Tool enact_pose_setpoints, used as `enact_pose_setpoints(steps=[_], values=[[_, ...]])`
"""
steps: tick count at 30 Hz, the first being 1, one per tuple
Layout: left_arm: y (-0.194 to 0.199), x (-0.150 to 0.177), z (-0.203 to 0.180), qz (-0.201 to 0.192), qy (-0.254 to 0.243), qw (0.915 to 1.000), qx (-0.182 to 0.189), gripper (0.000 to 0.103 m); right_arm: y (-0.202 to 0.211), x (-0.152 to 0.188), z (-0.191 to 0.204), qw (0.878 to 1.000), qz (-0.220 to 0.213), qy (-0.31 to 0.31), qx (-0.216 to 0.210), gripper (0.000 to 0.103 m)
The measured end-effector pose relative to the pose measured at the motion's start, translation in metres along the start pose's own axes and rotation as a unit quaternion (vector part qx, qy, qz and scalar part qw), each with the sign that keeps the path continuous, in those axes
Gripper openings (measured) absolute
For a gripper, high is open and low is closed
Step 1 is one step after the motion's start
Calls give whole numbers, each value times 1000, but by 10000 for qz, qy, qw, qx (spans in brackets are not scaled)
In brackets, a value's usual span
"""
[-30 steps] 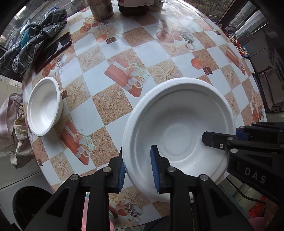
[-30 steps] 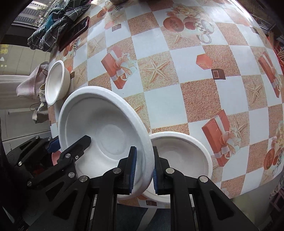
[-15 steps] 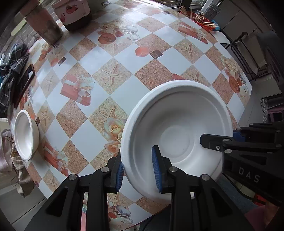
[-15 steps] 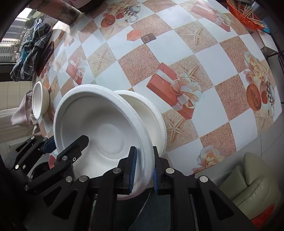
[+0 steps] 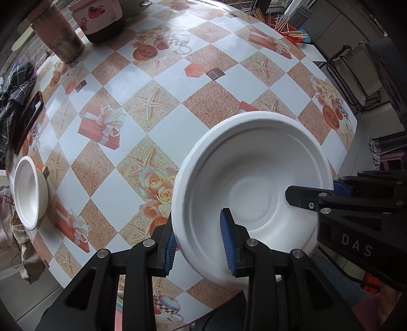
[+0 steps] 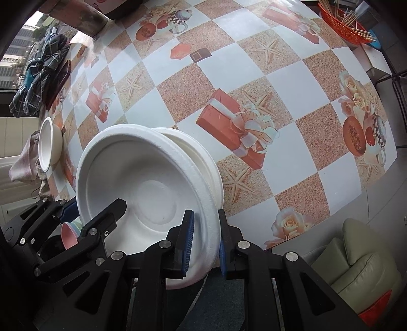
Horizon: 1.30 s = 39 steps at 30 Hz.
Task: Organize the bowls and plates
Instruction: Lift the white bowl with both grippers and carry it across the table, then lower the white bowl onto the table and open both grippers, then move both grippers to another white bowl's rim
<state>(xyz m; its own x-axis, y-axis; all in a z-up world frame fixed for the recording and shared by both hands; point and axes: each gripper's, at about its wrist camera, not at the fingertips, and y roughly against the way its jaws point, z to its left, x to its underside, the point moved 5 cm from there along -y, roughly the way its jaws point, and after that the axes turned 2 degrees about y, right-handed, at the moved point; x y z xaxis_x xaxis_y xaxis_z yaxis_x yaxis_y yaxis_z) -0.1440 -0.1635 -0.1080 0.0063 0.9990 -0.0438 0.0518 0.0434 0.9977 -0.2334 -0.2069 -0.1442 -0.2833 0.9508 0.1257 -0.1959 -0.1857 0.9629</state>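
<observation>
A large white plate (image 5: 249, 178) hangs tilted over the table's near edge, held from both sides. My right gripper (image 6: 204, 242) is shut on its rim; its finger also shows in the left wrist view (image 5: 330, 196). My left gripper (image 5: 197, 239) has the opposite rim between its blue pads, its jaws are opening, and a gap shows at the inner pad. Just under the held plate (image 6: 142, 178) lies a second white plate (image 6: 203, 157) on the table. A small white bowl (image 5: 28, 188) sits at the far left edge of the table.
The round table (image 5: 203, 101) has a checked cloth. A dark phone (image 5: 28, 122) and a plaid cloth (image 5: 12, 94) lie at the left. A cup (image 5: 61, 38) and a strawberry-print container (image 5: 99, 17) stand at the back. A red basket of sticks (image 6: 340, 23) and a green cushion (image 6: 366, 259) are beside the table.
Both grippers carried the large plate sideways until it came over the second plate. The left pads now stand wider apart around the rim. The right grip is unchanged.
</observation>
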Motion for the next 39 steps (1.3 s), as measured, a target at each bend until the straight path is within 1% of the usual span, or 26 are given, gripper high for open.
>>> enact_pose_setpoints(steps=[2, 3, 4, 5, 6, 7, 8, 9, 10, 13, 15, 17, 18, 19, 20, 21, 23, 25, 27, 30, 32, 35, 39], values=[[3, 1, 1, -45, 16, 10000, -3, 51, 2, -1, 0, 10000, -19, -4, 7, 19], [5, 2, 3, -88, 32, 10000, 5, 55, 3, -1, -1, 10000, -24, -14, 17, 19], [7, 3, 5, -130, 57, 9999, 33, 61, 3, 0, -2, 10000, -26, -45, 28, 19], [10, 5, 7, -171, 83, 9998, 110, 65, 3, 1, -3, 10000, -24, -72, 43, 22], [12, 7, 8, -204, 101, 9995, 224, 66, 4, 1, -4, 9999, -35, -101, 81, 44], [14, 10, 11, -243, 134, 9990, 357, 69, 5, 1, -5, 9998, -83, -125, 130, 77], [17, 13, 14, -278, 169, 9985, 430, 73, 9, 1, -6, 9996, -178, -142, 149, 87], [19, 17, 17, -317, 222, 9982, 464, 75, 12, 0, -7, 9994, -270, -154, 150, 89], [22, 20, 21, -359, 287, 9978, 476, 77, 15, 0, -8, 9993, -298, -167, 160, 89], [25, 31, 36, -393, 564, 9963, 519, 78, 23, -1, -13, 9984, -397, -300, 280, 89], [26, 37, 48, -380, 807, 9947, 519, 78, 31, -3, -16, 9968, -567, -389, 402, 89], [29, 43, 63, -428, 1125, 9911, 561, 78, 44, -8, -14, 9951, -785, -320, 506, 89], [31, 45, 72, -476, 1318, 9885, 577, 78, 51, -13, -12, 9941, -877, -250, 589, 89], [34, 48, 81, -538, 1516, 9852, 592, 78, 57, -17, -10, 9930, -961, -191, 663, 92], [37, 50, 89, -617, 1722, 9812, 609, 78, 63, -21, -9, 9920, -1021, -158, 726, 99], [41, 52, 98, -704, 1913, 9770, 624, 78, 69, -26, -7, 9908, -1100, -149, 773, 103], [47, 58, 116, -885, 2303, 9669, 652, 78, 77, -33, -4, 9899, -1165, -107, 795, 103], [49, 66, 129, -967, 2606, 9582, 681, 78, 77, -38, 2, 9897, -1150, -24, 855, 103], [46, 75, 137, -932, 2822, 9523, 700, 78, 71, -41, 11, 9903, -1020, 114, 933, 103], [40, 87, 148, -818, 3058, 9457, 731, 78, 60, -43, 28, 9913, -814, 383, 958, 103], [39, 92, 154, -812, 3189, 9416, 710, 78, 55, -44, 42, 9905, -745, 631, 970, 103], [41, 97, 164, -892, 3297, 9377, 629, 78, 49, -45, 63, 9876, -681, 982, 1015, 103], [45, 99, 175, -958, 3315, 9372, 508, 78, 42, -48, 87, 9832, -538, 1354, 1101, 103]])
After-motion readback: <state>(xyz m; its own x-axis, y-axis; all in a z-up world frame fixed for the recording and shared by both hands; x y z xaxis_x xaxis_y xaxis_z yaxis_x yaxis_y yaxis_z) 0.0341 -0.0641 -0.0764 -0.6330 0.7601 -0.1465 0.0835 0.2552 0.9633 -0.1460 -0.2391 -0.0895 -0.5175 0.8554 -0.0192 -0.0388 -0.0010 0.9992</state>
